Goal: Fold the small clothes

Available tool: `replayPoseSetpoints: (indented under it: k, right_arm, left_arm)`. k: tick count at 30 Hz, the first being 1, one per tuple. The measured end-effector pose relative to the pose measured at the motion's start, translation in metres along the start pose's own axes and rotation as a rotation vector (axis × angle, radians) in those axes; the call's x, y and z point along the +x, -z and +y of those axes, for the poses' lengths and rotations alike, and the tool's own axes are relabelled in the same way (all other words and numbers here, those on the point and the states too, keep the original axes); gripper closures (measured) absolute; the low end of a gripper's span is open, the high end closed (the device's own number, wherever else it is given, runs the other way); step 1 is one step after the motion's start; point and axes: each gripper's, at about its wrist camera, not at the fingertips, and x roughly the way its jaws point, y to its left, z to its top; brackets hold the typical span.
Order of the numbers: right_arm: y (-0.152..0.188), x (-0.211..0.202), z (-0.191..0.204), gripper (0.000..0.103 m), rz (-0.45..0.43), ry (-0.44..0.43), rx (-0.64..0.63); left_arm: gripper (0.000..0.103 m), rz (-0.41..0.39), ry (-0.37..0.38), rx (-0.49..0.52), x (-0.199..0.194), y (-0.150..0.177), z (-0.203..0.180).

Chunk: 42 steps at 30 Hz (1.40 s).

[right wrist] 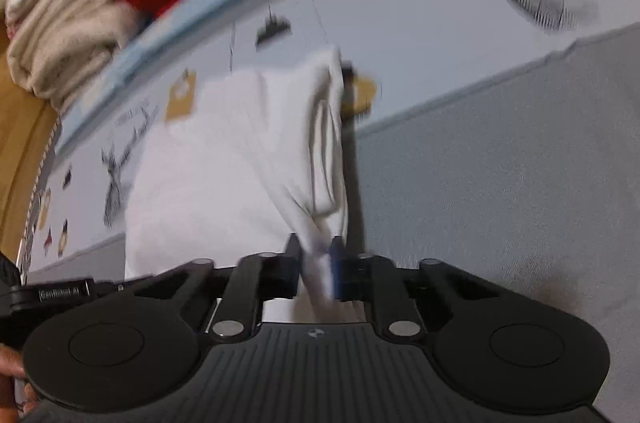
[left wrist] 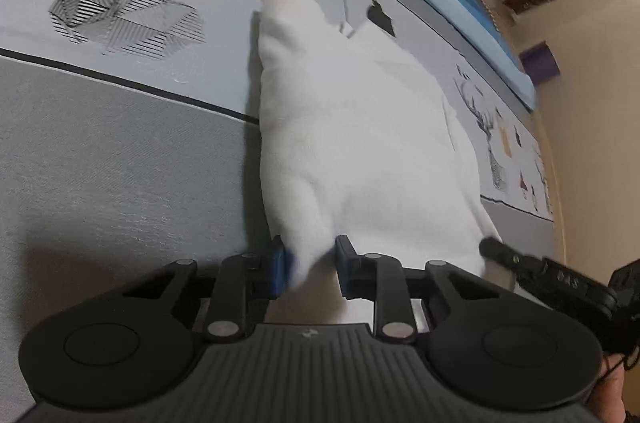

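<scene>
Left wrist view: the left gripper (left wrist: 310, 265) is pinching a near corner of the soft white fabric garment (left wrist: 356, 143), which is lying on the grey-and-pale deer-print bedspread (left wrist: 120, 163). Right wrist view: the right gripper (right wrist: 316, 267) is clamping the opposite corner, jaws narrow, beside stacked folded clothes (right wrist: 68, 27).

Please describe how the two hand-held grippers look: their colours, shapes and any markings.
Both grippers, left and right, are matte black, with a ribbed body, two round discs at the sides, and linkage bars with silver rivets. The finger pads are blue. A small emblem marks each body. A side bar carries white lettering, blurred.
</scene>
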Motion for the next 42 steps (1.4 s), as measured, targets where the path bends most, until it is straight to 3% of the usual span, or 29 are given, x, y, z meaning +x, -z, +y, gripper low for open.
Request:
replayPoseSetpoints:
  k: [4,6,8,11,12,15,17,20,22,24,27,29,32,37,39,41,42]
  right_arm:
    - [0.0,0.005,-0.007,0.092,0.018,0.062,0.005]
    - [0.003,0.004,-0.004,0.075,0.03,0.075,-0.016]
    - [0.005,0.004,-0.002,0.067,0.046,0.077,-0.041]
    - [0.008,0.008,-0.011,0.063,0.08,0.097,-0.022]
    - [0.009,0.009,-0.018,0.061,0.093,0.106,0.004]
    - [0.011,0.004,-0.028,0.061,0.105,0.14,0.042]
    - [0.015,-0.006,-0.022,0.061,0.083,0.192,-0.019]
    - [0.022,-0.036,0.002,0.059,-0.033,0.303,-0.226]
    - [0.028,-0.064,0.016,0.056,-0.164,0.388,-0.328]
    - [0.034,-0.097,0.021,0.053,-0.274,0.367,-0.329]
    - [0.053,-0.144,0.029,0.04,-0.404,0.294,-0.334]
    - [0.074,-0.17,0.036,0.032,-0.474,0.26,-0.381]
    - [0.108,-0.198,0.04,0.024,-0.528,0.21,-0.434]
    - [0.148,-0.215,0.039,0.024,-0.501,0.083,-0.388]
    - [0.157,-0.208,0.042,0.024,-0.478,0.129,-0.37]
    - [0.162,-0.199,0.044,0.024,-0.448,0.193,-0.351]
    - [0.162,-0.195,0.044,0.024,-0.433,0.206,-0.335]
  left_arm:
    - [0.067,0.0,-0.098,0.067,0.002,0.006,-0.012]
    - [0.067,-0.028,-0.082,0.067,-0.008,0.005,-0.017]
    - [0.067,-0.012,-0.097,0.101,-0.008,0.007,-0.017]
    - [0.065,0.073,-0.196,0.127,0.004,0.016,-0.01]
    - [0.064,0.062,-0.202,0.138,0.002,0.018,-0.011]
    - [0.062,-0.027,-0.282,0.236,-0.014,0.026,-0.029]
    - [0.042,-0.098,-0.379,0.344,-0.027,0.037,-0.043]
    - [0.019,-0.237,-0.474,0.444,-0.063,0.053,-0.064]
    - [0.017,-0.327,-0.497,0.471,-0.088,0.065,-0.08]
    - [0.016,-0.414,-0.506,0.494,-0.114,0.082,-0.098]
    - [0.001,-0.53,-0.49,0.511,-0.15,0.12,-0.121]
    - [0.0,-0.604,-0.475,0.52,-0.171,0.149,-0.135]
    - [0.0,-0.639,-0.43,0.542,-0.19,0.194,-0.146]
    - [0.0,-0.617,-0.434,0.482,-0.175,0.248,-0.139]
    - [0.0,-0.525,-0.41,0.453,-0.168,0.25,-0.134]
    - [0.0,-0.522,-0.383,0.421,-0.167,0.243,-0.128]
    - [0.0,-0.523,-0.404,0.407,-0.164,0.237,-0.125]
